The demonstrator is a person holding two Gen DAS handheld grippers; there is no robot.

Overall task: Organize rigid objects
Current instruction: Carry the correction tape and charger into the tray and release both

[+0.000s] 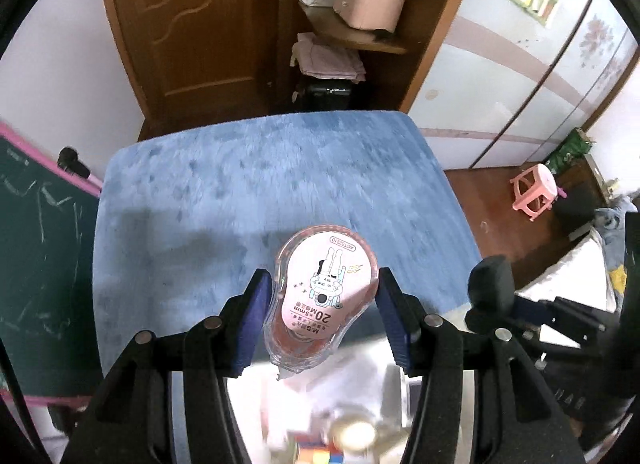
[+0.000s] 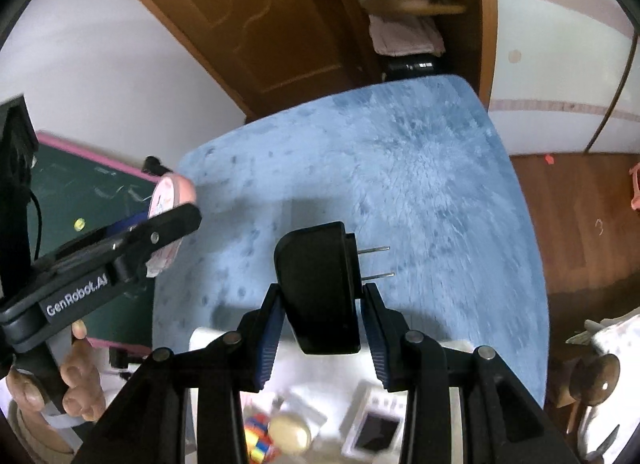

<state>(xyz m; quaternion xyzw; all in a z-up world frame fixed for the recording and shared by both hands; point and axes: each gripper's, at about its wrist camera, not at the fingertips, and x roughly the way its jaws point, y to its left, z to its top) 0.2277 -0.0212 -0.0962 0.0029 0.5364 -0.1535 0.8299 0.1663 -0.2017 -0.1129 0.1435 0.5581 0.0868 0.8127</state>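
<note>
My left gripper (image 1: 325,288) is shut on a pink correction tape dispenser (image 1: 326,284), held above the near edge of the blue fuzzy mat (image 1: 260,183). It also shows at the left of the right wrist view (image 2: 170,219). My right gripper (image 2: 322,296) is shut on a black plug adapter (image 2: 318,284) with two metal prongs pointing right, held above the mat (image 2: 400,167). Below both grippers is a white tray (image 2: 200,338) holding a colourful cube (image 2: 258,440), a round cream object (image 2: 289,432) and a small white device (image 2: 374,428).
A green chalkboard with a pink frame (image 1: 40,248) stands left of the mat. A wooden door (image 1: 188,23) and shelves (image 1: 360,39) are behind. A pink stool (image 1: 536,191) sits on the wooden floor at the right.
</note>
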